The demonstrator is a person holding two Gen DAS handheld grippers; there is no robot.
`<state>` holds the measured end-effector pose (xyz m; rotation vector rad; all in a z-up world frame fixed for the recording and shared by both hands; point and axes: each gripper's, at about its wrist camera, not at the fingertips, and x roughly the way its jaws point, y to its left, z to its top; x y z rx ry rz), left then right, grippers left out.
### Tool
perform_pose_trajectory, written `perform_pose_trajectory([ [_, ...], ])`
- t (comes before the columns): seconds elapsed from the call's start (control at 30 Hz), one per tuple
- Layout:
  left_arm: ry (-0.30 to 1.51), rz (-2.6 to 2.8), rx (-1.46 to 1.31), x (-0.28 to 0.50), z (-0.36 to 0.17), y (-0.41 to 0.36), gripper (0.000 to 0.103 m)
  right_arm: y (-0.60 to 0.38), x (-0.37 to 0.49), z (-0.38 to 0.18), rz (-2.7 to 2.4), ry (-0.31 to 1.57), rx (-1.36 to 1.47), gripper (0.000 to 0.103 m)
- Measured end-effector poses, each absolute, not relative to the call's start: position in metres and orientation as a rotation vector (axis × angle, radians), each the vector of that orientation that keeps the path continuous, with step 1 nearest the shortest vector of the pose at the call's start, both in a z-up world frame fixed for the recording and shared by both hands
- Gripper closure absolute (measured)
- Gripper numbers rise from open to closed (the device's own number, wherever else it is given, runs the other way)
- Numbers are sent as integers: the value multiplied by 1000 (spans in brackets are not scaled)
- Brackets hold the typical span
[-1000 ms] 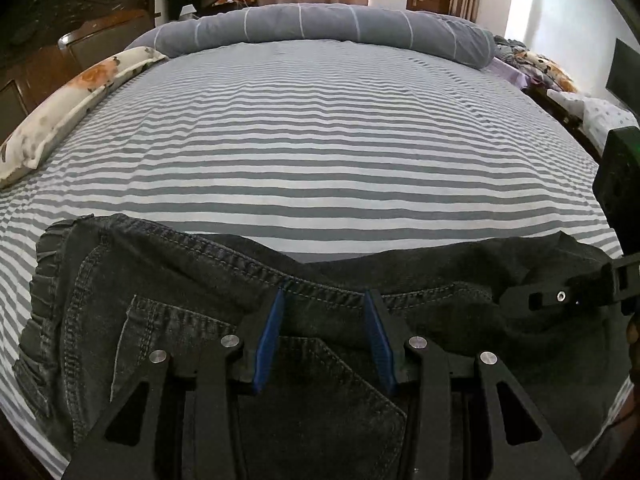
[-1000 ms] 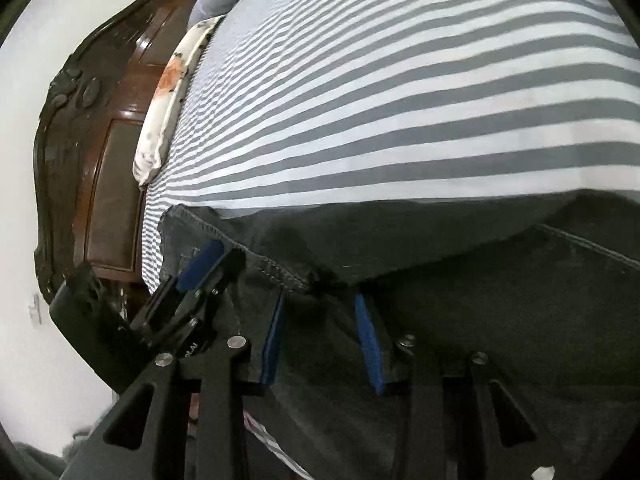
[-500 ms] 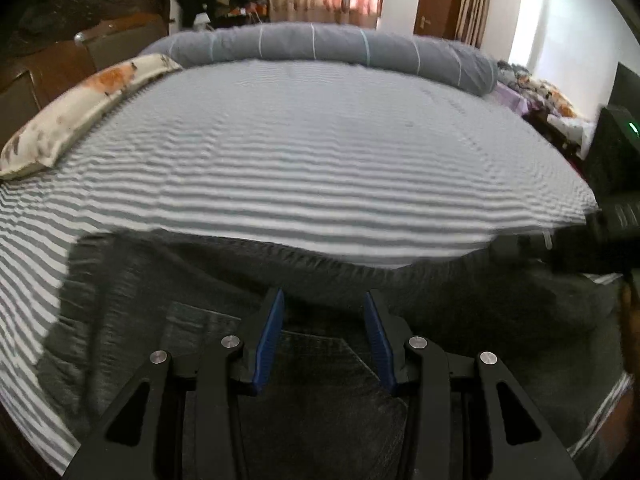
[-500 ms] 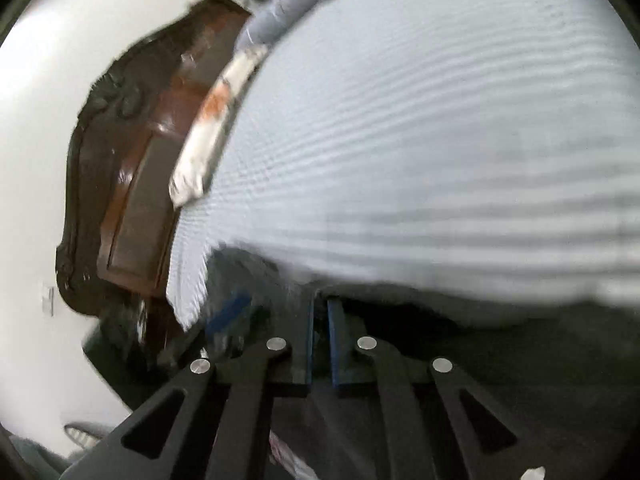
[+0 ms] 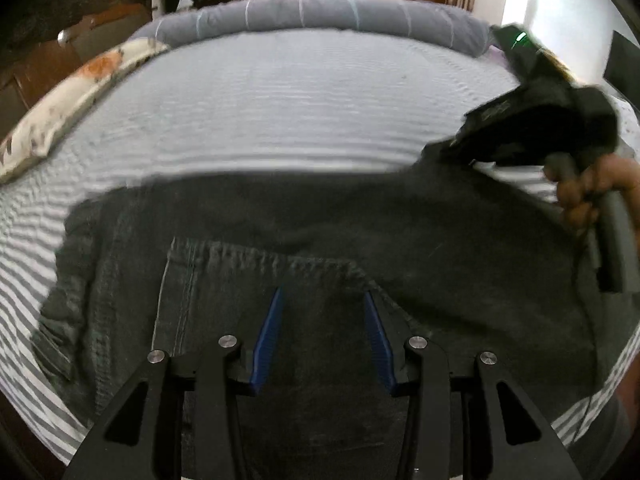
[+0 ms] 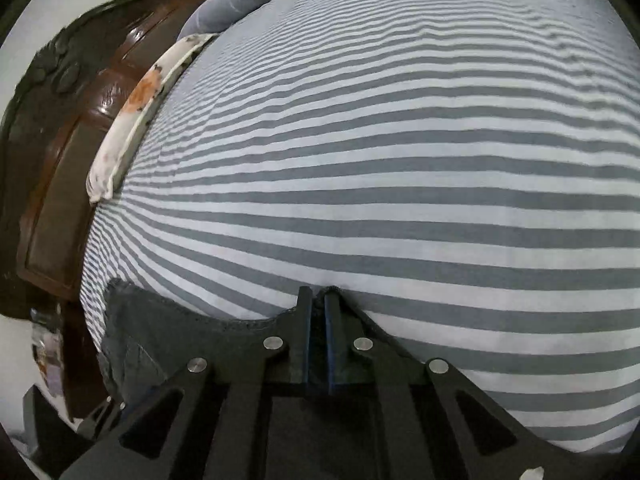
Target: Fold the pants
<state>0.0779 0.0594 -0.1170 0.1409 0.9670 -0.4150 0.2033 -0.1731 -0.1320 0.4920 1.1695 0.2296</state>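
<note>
Pants [image 5: 320, 240] lie under the left gripper [image 5: 325, 312], whose fingers are spread apart; the right gripper [image 6: 318, 308] pinches their edge above the striped sheet [image 6: 400, 160]

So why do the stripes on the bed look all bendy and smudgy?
Left wrist view: the fisheye lens bows the striped sheet into a dome, and motion blur smears its stripes, the pants and the right gripper. Right wrist view: the stripes curve too but look mostly sharp, only wavy at the far top; glare shines on the wooden headboard.
</note>
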Motion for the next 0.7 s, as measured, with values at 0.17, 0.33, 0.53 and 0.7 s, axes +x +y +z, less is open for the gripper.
perform_pose_trajectory([
  [0.17, 973, -410, 118, 79, -115, 63, 59, -174, 188, -107, 185, 1123, 444, 76],
  [0.33, 939, -435, 103, 69, -95, 63, 59, -184, 141, -75, 171, 999, 528, 72],
  [0.53, 1004, -456, 188, 51, -108, 51, 59, -188, 88, -99, 156, 1058, 607, 72],
  [0.7, 1018, -431, 205, 43, -113, 54, 59, -221, 55, -125, 50, 1097, 657, 75],
])
